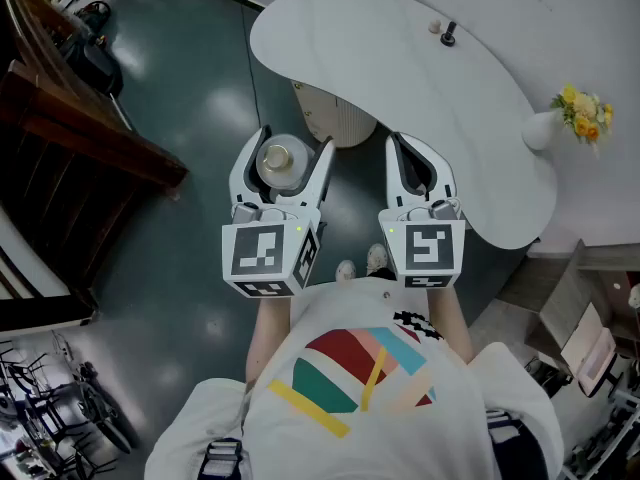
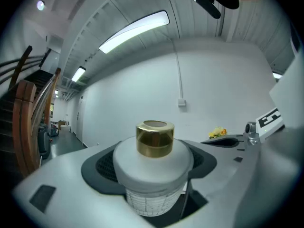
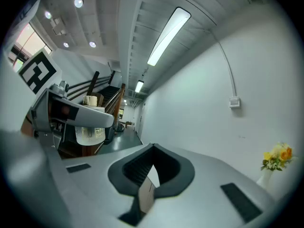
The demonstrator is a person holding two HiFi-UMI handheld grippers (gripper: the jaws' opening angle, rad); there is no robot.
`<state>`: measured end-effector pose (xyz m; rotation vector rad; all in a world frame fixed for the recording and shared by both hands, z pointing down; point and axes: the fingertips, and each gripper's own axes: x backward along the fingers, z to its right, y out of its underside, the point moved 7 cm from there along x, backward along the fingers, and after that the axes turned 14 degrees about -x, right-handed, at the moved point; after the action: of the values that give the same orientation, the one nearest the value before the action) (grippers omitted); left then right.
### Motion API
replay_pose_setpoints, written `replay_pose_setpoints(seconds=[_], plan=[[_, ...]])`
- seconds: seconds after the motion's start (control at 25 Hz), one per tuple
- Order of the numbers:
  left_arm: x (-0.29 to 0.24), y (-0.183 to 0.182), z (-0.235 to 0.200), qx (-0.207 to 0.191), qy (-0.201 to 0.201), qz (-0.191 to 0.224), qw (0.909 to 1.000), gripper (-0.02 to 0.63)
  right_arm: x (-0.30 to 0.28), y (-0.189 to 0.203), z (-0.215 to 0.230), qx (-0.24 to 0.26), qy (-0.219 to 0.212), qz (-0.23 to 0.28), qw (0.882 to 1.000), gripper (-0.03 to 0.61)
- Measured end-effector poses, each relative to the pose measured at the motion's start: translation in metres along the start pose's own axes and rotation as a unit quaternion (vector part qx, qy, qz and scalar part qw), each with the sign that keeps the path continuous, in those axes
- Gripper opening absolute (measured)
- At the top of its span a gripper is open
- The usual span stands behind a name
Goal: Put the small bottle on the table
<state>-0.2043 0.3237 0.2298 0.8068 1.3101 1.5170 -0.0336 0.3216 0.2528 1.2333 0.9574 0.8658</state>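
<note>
Torso [image 1: 370, 408] at bottom centre of head view. Just above it, both grippers side by side over dark floor [image 1: 190, 268]. Left gripper [image 1: 295, 143] jaws spread wide, clamped on small bottle [image 1: 277, 161]: white body, gold cap [image 2: 155, 138], upright, in air short of table. Right gripper [image 1: 412, 153] jaws pressed together, nothing between. Beyond, upper centre: white curved table [image 1: 400, 58], flower vase [image 1: 540, 130] at its right edge.
</note>
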Motion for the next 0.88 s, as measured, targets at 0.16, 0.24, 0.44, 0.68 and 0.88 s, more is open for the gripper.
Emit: replay_pose_setpoints(seconds=[0.16, 0.24, 0.44, 0.68, 0.88], plan=[[-0.004, -0.003, -0.001, -0.004, 0.000, 0.003, 1.0000, 0.341, -0.002, -0.001, 0.003, -0.002, 0.003, 0.004, 1.000, 0.011], [-0.006, -0.005, -0.001, -0.006, 0.000, 0.005, 1.0000, 0.341, -0.003, -0.002, 0.006, -0.003, 0.004, 0.005, 1.000, 0.011], [-0.015, -0.009, 0.004, -0.010, 0.006, 0.007, 0.9999, 0.341, -0.003, -0.003, 0.016, -0.007, 0.010, 0.008, 1.000, 0.011], [-0.028, -0.010, 0.014, -0.009, 0.014, 0.007, 0.9998, 0.341, -0.003, -0.003, 0.026, -0.018, -0.015, 0.014, 1.000, 0.011], [-0.041, -0.010, 0.024, -0.005, 0.018, 0.004, 0.9998, 0.341, -0.003, -0.006, 0.035, 0.003, -0.043, 0.034, 0.998, 0.011]])
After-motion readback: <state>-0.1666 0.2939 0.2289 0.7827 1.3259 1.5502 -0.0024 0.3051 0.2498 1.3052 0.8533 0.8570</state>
